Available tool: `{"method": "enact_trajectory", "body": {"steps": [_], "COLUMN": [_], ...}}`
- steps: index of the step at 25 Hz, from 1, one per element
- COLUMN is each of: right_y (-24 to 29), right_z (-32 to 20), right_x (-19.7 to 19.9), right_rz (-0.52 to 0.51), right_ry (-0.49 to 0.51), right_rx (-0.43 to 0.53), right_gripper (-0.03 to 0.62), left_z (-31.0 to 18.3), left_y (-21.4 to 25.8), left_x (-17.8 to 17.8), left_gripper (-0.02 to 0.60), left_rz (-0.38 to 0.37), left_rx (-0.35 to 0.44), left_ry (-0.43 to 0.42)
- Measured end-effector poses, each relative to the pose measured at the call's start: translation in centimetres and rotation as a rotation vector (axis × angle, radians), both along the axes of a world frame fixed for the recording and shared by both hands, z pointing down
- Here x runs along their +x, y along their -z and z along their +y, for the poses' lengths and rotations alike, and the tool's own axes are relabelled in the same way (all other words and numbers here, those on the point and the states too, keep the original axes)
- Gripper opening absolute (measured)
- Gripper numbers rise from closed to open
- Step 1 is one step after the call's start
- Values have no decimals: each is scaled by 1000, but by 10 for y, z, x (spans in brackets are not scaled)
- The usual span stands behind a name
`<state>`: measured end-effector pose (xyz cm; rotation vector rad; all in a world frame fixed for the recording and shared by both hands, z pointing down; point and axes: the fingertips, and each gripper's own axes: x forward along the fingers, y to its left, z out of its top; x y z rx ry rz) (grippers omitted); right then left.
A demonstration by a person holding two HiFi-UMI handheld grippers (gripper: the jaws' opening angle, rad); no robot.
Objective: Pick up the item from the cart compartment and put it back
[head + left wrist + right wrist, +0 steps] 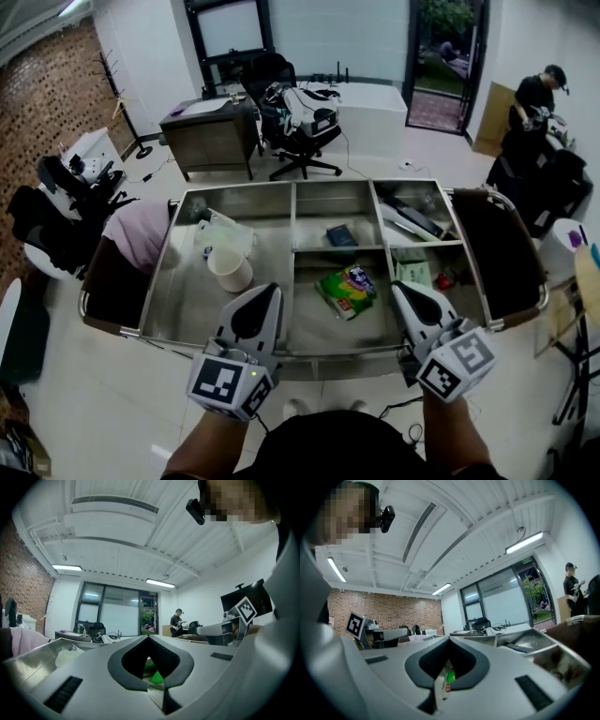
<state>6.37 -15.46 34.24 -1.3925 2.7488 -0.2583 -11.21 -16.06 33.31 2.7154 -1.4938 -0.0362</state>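
In the head view a steel cart [291, 349] stands below me, split into several compartments. A green packet [346, 290] lies in the near middle one. A small dark blue item [340, 234] sits in the far middle one. A white cup [230, 269] and a clear plastic container [223, 234] are in the large left one. My left gripper [270, 291] hovers shut over the cart's near edge, holding nothing. My right gripper [400, 288] is likewise shut and empty, just right of the packet. The green packet [157, 677] shows through the left jaws' gap.
White and black items [412, 220] fill the far right compartment, small items [433, 277] the near right. Brown panels [502, 253] flank the cart, with a pink cloth [139, 232] at its left. A desk [211, 136], office chairs [302, 127] and a person [536, 98] stand beyond.
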Motion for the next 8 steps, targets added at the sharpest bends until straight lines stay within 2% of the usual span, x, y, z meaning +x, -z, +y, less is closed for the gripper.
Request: {"method": "enact_trajectory", "body": {"steps": [8], "right_y": [0], "right_z": [0], "right_x": [1], "right_rz": [-12], "right_ry": [-1], "right_rx": [-4], "right_gripper": [12], "left_z": [-2], "left_y": [-4], "left_x": [1], "left_gripper": [0], "left_rz": [-4], "left_rx": [-13], "left_ry": [6]}}
